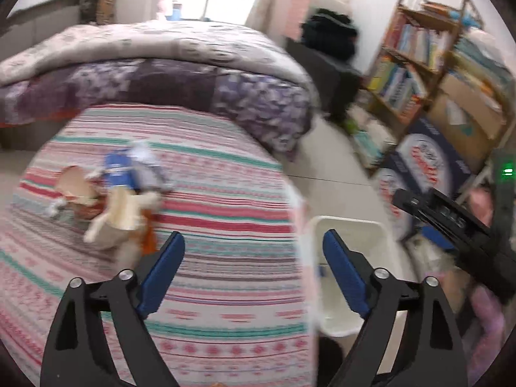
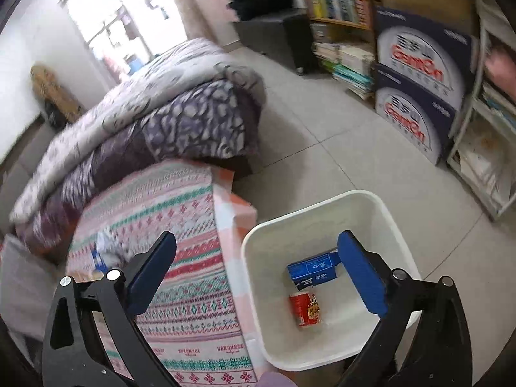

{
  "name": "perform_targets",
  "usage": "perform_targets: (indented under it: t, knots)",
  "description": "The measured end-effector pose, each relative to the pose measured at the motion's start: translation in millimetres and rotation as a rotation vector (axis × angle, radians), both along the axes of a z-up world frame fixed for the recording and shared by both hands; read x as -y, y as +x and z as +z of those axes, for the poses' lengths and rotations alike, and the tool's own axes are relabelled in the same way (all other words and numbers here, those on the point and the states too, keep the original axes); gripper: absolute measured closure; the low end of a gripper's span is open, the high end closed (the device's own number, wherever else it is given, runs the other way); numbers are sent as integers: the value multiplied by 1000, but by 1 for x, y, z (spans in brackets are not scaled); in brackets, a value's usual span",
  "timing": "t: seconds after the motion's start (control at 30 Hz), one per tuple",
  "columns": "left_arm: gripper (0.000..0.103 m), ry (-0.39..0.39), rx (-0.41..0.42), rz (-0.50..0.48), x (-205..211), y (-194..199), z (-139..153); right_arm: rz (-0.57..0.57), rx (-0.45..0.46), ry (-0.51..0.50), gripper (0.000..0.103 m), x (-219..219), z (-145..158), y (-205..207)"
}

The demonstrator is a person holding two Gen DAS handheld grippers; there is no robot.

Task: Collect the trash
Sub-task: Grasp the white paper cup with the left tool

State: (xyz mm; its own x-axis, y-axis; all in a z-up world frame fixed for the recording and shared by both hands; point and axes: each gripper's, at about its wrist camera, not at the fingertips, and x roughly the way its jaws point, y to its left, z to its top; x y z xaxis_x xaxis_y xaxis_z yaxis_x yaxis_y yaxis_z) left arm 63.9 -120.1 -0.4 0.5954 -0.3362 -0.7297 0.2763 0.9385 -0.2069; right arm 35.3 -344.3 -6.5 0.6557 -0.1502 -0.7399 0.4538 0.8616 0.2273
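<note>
Several scraps of trash (image 1: 119, 193) lie heaped on the striped bedcover (image 1: 225, 193): a blue-and-white wrapper on the far side, cream paper and an orange bit nearer, all blurred so I cannot say exactly what each is. The heap sits to the left of and beyond the left gripper (image 1: 253, 242), whose jaws stand wide apart with nothing between them. The pile's long run seems to go from far to near, slanting slightly leftward, so that gripper would need to swing left and reach forward to meet it. Two pieces are already in the white bin (image 2: 322, 206) on the floor just right of the bed: a blue carton (image 2: 311, 272) and a red can (image 2: 304, 309) lying on the bottom. The right gripper (image 2: 254, 245) hangs above the bin's left rim, jaws likewise spread wide and empty. It is farther from the heap, which shows only as a sliver past its left finger. By my reckoning the left hand is better placed for the next pick. Beyond are a folded quilt (image 1: 161, 74) and a bookshelf (image 1: 412, 58).
</note>
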Motion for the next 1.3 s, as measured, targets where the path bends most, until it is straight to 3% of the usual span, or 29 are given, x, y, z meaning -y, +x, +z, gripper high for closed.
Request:
perform_targets:
  t: [0.23, 0.4, 0.5, 0.63, 0.77, 0.87, 1.0, 1.13, 1.2, 1.23, 1.27, 1.3]
  knots:
    - [14, 159, -3, 141, -42, 6, -19, 167, -41, -169, 7, -73, -6, 20]
    - [14, 235, -50, 205, -78, 17, -34, 254, -55, -180, 7, -106, -9, 29]
    - [14, 174, -133, 245, -111, 30, -42, 275, -66, -162, 7, -116, -13, 34]
    - [14, 13, -241, 317, -159, 49, -54, 270, -80, -111, 7, -118, -16, 40]
    - [14, -55, -295, 324, -173, 60, -68, 264, -96, -68, 7, -116, -21, 44]
    - [14, -54, -315, 296, -160, 65, -78, 263, -107, -33, 7, -115, -25, 47]
    - [14, -16, -283, 232, -134, 77, -87, 259, -119, -18, 7, -112, -28, 50]
    - [15, 87, -207, 183, -113, 91, -89, 258, -141, 13, 7, -108, -32, 53]
    - [24, 146, -187, 165, -107, 98, -95, 264, -153, 26, 7, -108, -35, 56]
    - [41, 167, -201, 151, -105, 102, -101, 267, -159, 27, 7, -109, -36, 58]
    - [50, 172, -216, 146, -105, 104, -106, 267, -161, 25, 7, -110, -37, 59]
    - [50, 164, -223, 150, -107, 104, -109, 269, -162, 24, 7, -111, -37, 60]
